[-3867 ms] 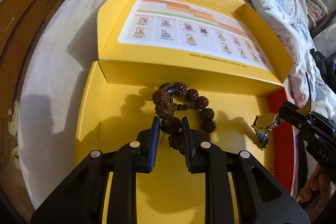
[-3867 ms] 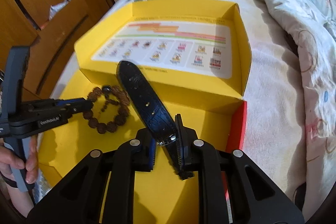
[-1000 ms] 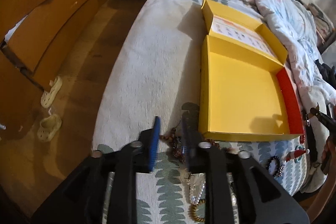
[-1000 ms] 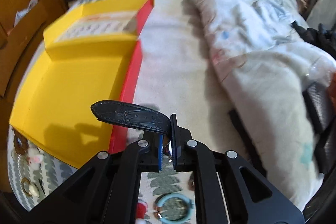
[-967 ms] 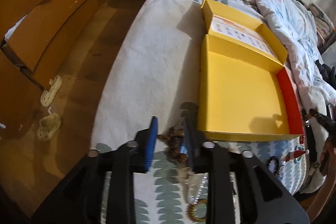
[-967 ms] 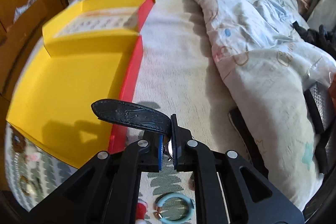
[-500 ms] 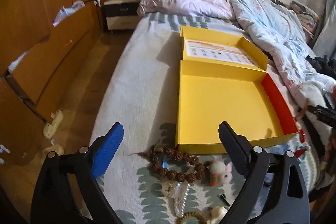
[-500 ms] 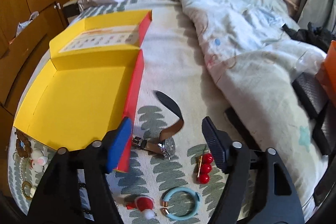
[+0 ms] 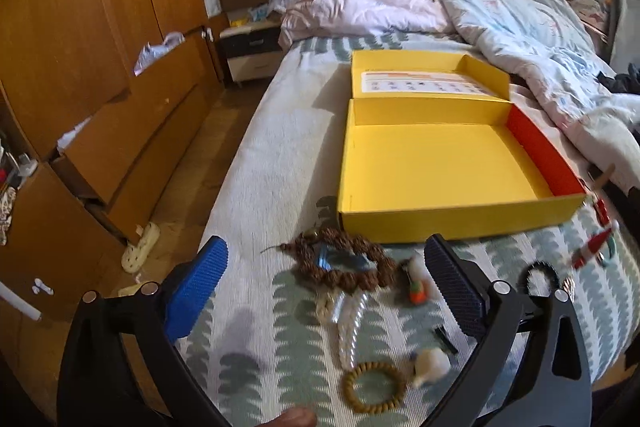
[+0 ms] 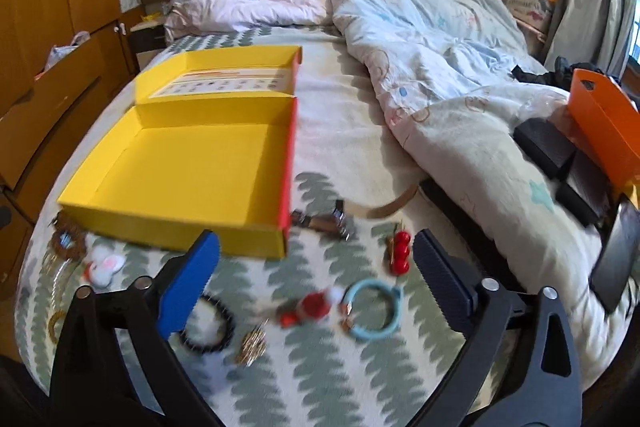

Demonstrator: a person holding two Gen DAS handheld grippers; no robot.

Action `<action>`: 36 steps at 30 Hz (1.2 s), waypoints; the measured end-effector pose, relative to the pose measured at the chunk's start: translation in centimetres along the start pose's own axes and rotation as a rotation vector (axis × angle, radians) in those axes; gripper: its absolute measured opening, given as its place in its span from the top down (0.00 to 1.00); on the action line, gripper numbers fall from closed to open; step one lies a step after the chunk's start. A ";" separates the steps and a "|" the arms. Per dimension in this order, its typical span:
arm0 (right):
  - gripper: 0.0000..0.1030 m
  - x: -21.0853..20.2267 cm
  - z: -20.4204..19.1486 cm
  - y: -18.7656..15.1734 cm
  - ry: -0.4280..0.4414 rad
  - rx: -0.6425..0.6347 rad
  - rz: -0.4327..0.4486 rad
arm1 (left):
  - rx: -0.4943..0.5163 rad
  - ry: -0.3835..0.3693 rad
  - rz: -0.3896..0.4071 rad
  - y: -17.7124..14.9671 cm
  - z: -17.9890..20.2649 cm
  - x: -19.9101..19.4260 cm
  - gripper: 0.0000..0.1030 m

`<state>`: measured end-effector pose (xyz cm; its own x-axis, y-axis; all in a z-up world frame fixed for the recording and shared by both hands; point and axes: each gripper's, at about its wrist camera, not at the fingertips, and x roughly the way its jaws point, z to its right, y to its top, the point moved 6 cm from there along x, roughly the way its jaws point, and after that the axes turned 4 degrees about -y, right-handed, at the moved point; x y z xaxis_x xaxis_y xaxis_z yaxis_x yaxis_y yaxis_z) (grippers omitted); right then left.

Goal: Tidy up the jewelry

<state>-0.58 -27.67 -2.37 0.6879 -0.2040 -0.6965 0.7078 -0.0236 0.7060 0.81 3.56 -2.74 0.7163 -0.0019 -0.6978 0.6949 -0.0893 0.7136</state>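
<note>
1. Clearly, the jewelry is lying loose on the patterned bedspread (image 9: 256, 311), none of it in the yellow box (image 9: 440, 163), whose floor is showing bare in both views.
2. Nearest the box's front wall, the brown seed-bead bracelet (image 9: 340, 261) is sitting just beside its corner, and the watch (image 10: 332, 221) with its tan strap is resting just beside the red side wall.
3. Further out, a string of pale beads (image 9: 350, 327), a small tan bead bracelet (image 9: 374, 389), a black bead ring (image 10: 208, 327), a light blue bangle (image 10: 374, 309), a red berry clip (image 10: 400, 253) and a red and white charm (image 10: 312, 307) are waiting on the bedspread.
4. Judging by this, the sorting is standing at its start: every piece is lying outside the box.
5. Meanwhile the left gripper (image 9: 324, 291) is hovering over the bracelet with its jaws opening wide and nothing touching the pads.
6. Likewise the right gripper (image 10: 316, 267) is hanging above the charm and bangle, jaws opening wide, gripping nothing.
7. Motion blur is smearing the small pieces, so a gold item (image 10: 252, 345) and 2 white fluffy trinkets (image 9: 430, 367) are staying hard to identify.
8. At the left view's bottom edge a fingertip (image 9: 292, 419) is peeking in, and the rest of the person is staying cut off.
</note>
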 end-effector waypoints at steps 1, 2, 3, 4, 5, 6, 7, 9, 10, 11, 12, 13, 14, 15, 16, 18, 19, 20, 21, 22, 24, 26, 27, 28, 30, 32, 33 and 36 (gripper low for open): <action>0.04 -0.5 -0.3 -1.2 0.009 0.007 -0.008 | 0.001 -0.002 0.010 -0.6 0.2 -0.6 0.05; 0.04 -0.7 -0.4 -2.0 0.015 0.011 -0.019 | -0.001 -0.010 0.015 -1.0 0.4 -1.1 0.05; 0.04 -0.9 -0.6 -3.1 0.022 0.020 -0.030 | -0.003 -0.017 0.016 -1.2 0.6 -1.2 0.05; 0.04 -1.2 -0.7 -4.2 0.025 0.029 -0.037 | -0.008 -0.031 0.017 -1.8 0.8 -1.7 0.05; 0.03 -1.5 -0.9 -5.1 0.027 0.031 -0.045 | -0.011 -0.038 0.018 -2.1 0.9 -2.0 0.05; 0.03 -1.7 -1.1 -6.0 0.030 0.032 -0.053 | -0.012 -0.039 0.023 -2.4 1.1 -2.2 0.06; 0.03 -1.9 -1.2 -6.6 0.031 0.034 -0.055 | -0.012 -0.038 0.029 -2.6 1.3 -2.4 0.06; 0.03 -2.3 -1.4 -7.8 0.023 0.035 -0.057 | -0.008 -0.036 0.038 -3.1 1.6 -2.7 0.05; 0.03 -2.4 -1.5 -8.2 0.020 0.038 -0.056 | -0.006 -0.038 0.041 -3.3 1.8 -2.9 0.05; 0.03 -2.5 -1.6 -8.5 0.019 0.043 -0.055 | -0.004 -0.040 0.042 -3.5 1.9 -2.9 0.05; 0.03 -2.5 -1.7 -8.8 0.018 0.044 -0.055 | -0.004 -0.041 0.042 -3.7 2.1 -3.0 0.05; 0.03 -2.5 -1.7 -9.0 0.015 0.042 -0.056 | -0.005 -0.042 0.039 -3.8 2.2 -2.9 0.05; 0.03 -2.6 -2.0 -9.1 0.008 0.035 -0.054 | -0.007 -0.044 0.036 -4.2 2.4 -2.9 0.06; 0.03 -2.6 -2.0 -9.2 0.005 0.031 -0.052 | -0.009 -0.052 0.030 -4.2 2.4 -2.7 0.05; 0.03 -2.6 -2.1 -9.1 0.002 0.025 -0.048 | -0.010 -0.055 0.029 -4.4 2.5 -2.8 0.05; 0.04 -2.6 -2.3 -9.1 0.003 0.021 -0.044 | -0.010 -0.052 0.029 -4.4 2.6 -2.7 0.05; 0.04 -2.6 -2.3 -9.1 0.006 0.022 -0.041 | -0.010 -0.050 0.029 -4.4 2.6 -2.7 0.05; 0.03 -2.6 -2.3 -9.1 0.006 0.020 -0.039 | -0.013 -0.052 0.029 -4.3 2.6 -2.7 0.05; 0.03 -2.6 -2.4 -9.1 0.005 0.018 -0.040 | -0.015 -0.055 0.030 -4.3 2.6 -2.7 0.05; 0.04 -2.5 -2.4 -9.1 0.004 0.016 -0.043 | -0.017 -0.051 0.031 -4.3 2.6 -2.7 0.05; 0.03 -2.5 -2.4 -9.1 0.005 0.019 -0.043 | -0.016 -0.044 0.032 -4.3 2.6 -2.7 0.05; 0.03 -2.5 -2.3 -9.1 -0.003 0.018 -0.042 | -0.015 -0.042 0.035 -4.3 2.7 -2.6 0.05; 0.04 -2.5 -2.2 -9.1 -0.005 0.022 -0.040 | -0.014 -0.043 0.033 -4.3 2.7 -2.6 0.05; 0.04 -2.5 -2.1 -9.1 -0.004 0.027 -0.039 | -0.012 -0.046 0.029 -4.3 2.7 -2.6 0.05; 0.03 -2.4 -1.7 -9.0 -0.003 0.040 -0.035 | -0.006 -0.060 0.018 -4.3 2.8 -2.3 0.05; 0.03 -2.3 -1.3 -9.0 -0.007 0.054 -0.034 | -0.009 -0.056 -0.005 -4.3 2.6 -1.7 0.05; 0.03 -2.2 -1.1 -9.0 -0.007 0.061 -0.034 | -0.013 -0.061 -0.014 -4.4 2.4 -1.5 0.05; 0.03 -2.2 -0.7 -8.9 -0.008 0.070 -0.033 | -0.027 -0.054 -0.019 -4.4 2.1 -1.2 0.05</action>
<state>-8.31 -26.27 -7.20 0.6626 -0.2103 -0.7189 0.7171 -0.0988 0.6899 -3.26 1.90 -5.13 0.6987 -0.0539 -0.7134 0.7106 -0.0633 0.7008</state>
